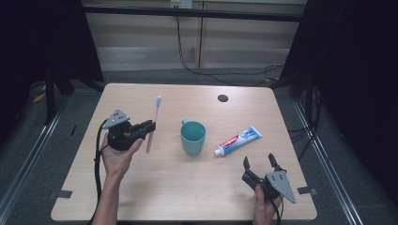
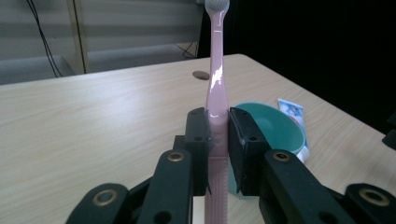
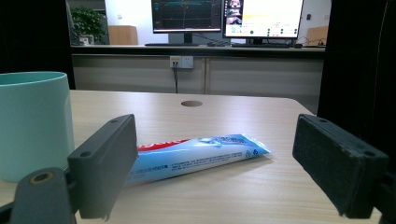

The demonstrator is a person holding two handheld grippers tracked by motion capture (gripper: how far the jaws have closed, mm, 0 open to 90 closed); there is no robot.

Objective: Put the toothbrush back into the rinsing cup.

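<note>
A pink toothbrush [image 1: 153, 123] with a pale head is held off the table by my left gripper [image 1: 149, 126], shut on its handle at the table's left. In the left gripper view the toothbrush [image 2: 217, 88] stands upright between the two pads, with the teal mug [image 2: 275, 128] behind it. The mug [image 1: 193, 137] stands at the table's middle. A toothpaste tube [image 1: 238, 140] lies to its right. My right gripper [image 1: 258, 161] rests near the front right, open and empty. In the right gripper view the tube [image 3: 196, 154] lies ahead between the jaws and the mug [image 3: 35, 121] is at left.
The wooden table [image 1: 141, 187] has a dark round hole [image 1: 223, 98] near its far edge. Cables hang behind the table. Dark curtains stand at both sides. Monitors [image 3: 224, 18] sit on a far desk in the right gripper view.
</note>
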